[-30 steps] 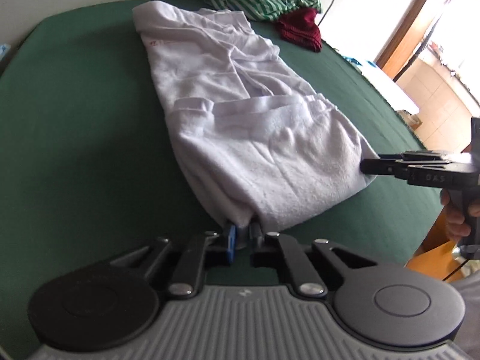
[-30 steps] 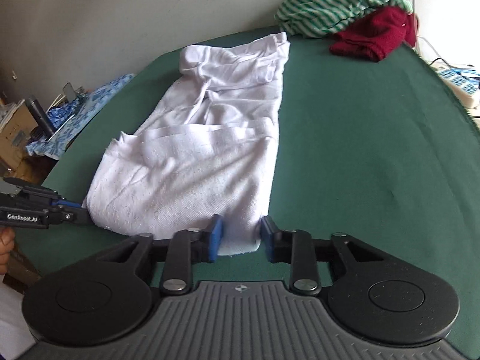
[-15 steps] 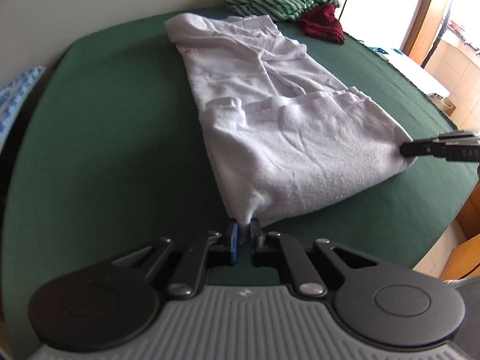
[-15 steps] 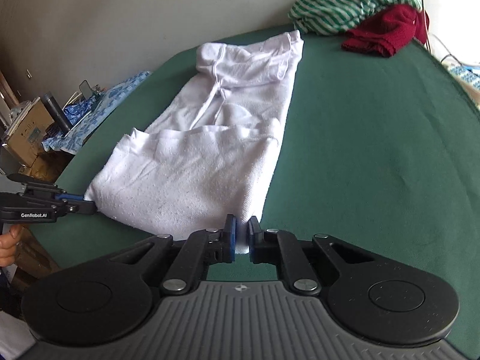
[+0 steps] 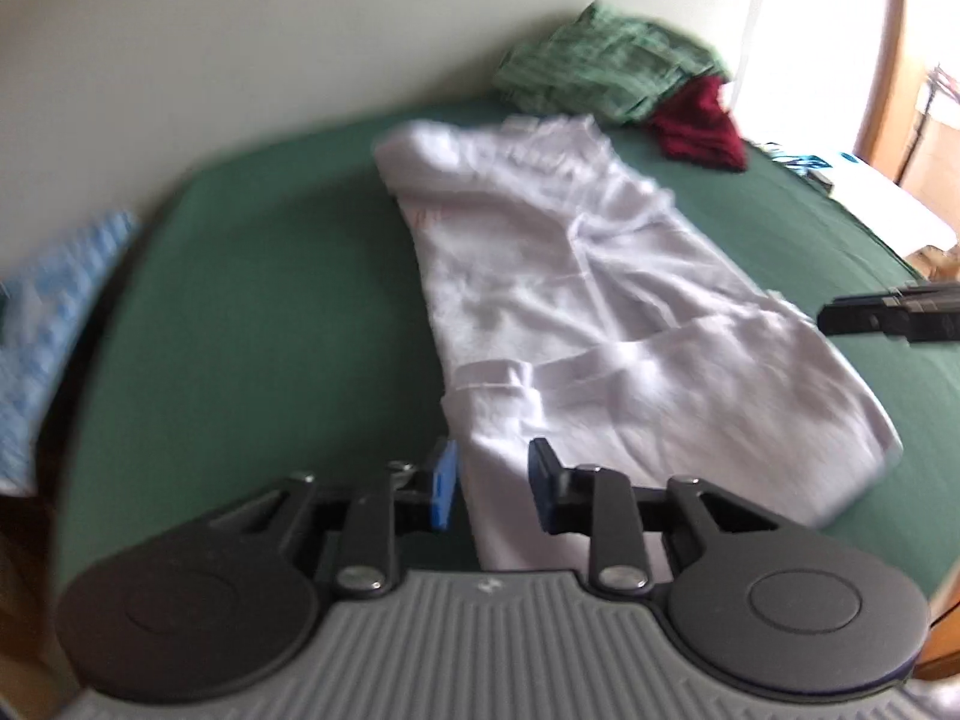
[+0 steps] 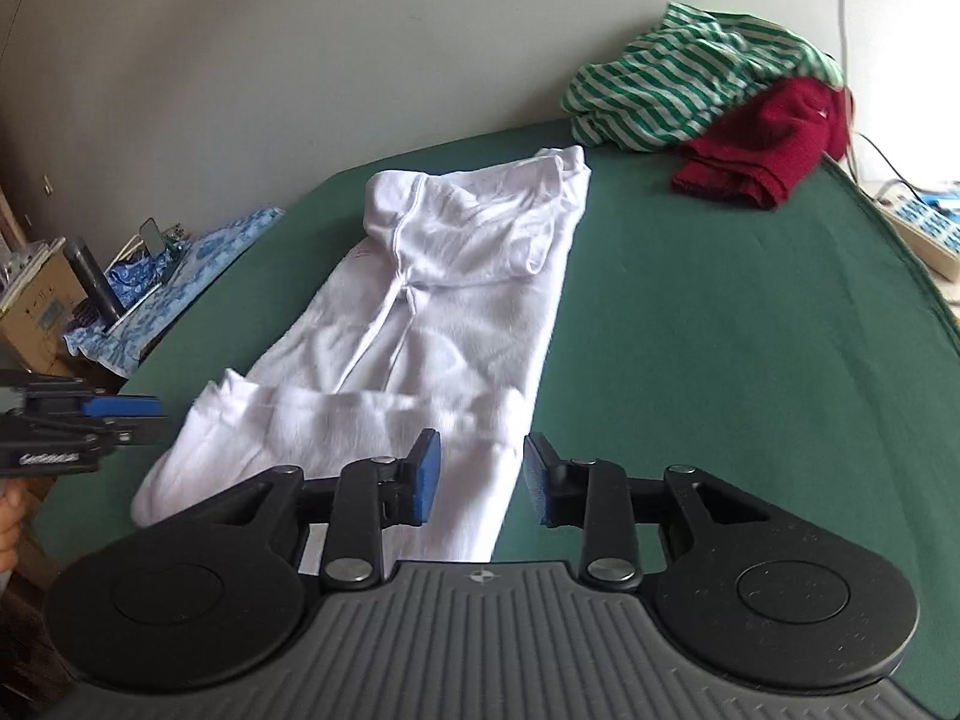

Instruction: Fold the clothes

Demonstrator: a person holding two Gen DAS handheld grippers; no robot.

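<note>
Two grippers, one in each of my hands, point forward and downward over a broad green surface set against a pale wall. On it lies the largest thing, a white garment, long and narrow, its long axis running away from me toward the wall, its near end folded back over itself into a thicker band. That near band lies closest to me, just ahead of both grippers. My left gripper sits at the band's left corner; its jaws have just been opening and now stand apart, with cloth lying between the blue pads, not pressed. My right gripper sits at the band's right corner, its jaws also just opened and apart, with the cloth's edge loose between them. In the right wrist view my left gripper shows at the left border, beside the band's far corner, with part of my hand below it. At the far right corner of the surface a green striped garment is heaped, and a dark red garment rests against it. A blue patterned cloth lies off the left edge. Nothing lies across the white garment.
</note>
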